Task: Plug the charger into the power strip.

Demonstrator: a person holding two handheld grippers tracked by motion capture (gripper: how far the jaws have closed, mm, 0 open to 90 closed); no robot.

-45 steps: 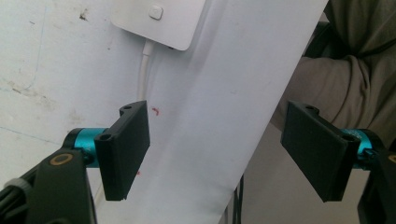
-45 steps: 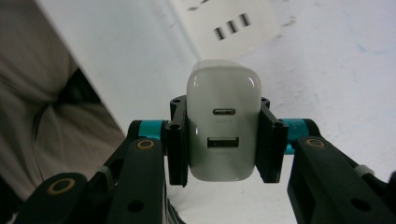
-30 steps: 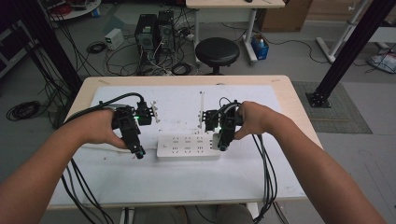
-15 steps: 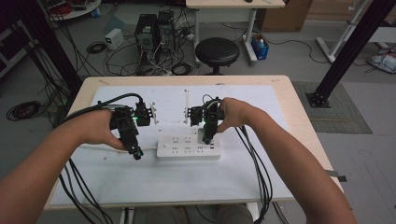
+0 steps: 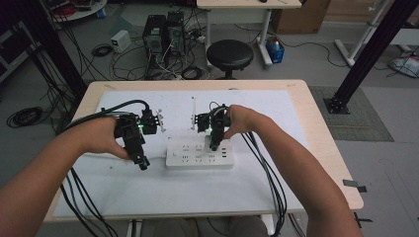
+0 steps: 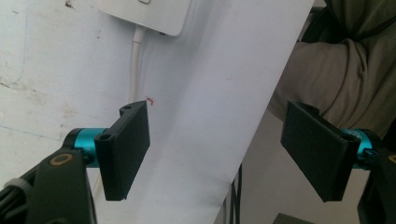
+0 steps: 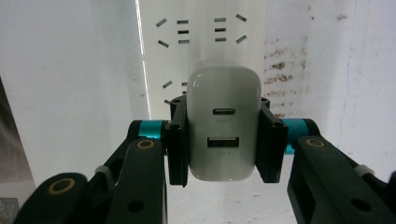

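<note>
Charger in right tongs bears no legible writing.

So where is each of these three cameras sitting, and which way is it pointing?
High view: above the person's side, looking down on the table; forearms, both tools.
Left gripper view: rides the left tool, facing the white mat; jaws apart.
Right gripper view: rides the right tool, clamping a white charger.
Shared by all three: the power strip.

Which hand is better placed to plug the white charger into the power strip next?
Right. The right tongs are already shut on the white charger, directly over the power strip and its sockets. The left tongs stand open and hold nothing, off the strip's cord end.
</note>
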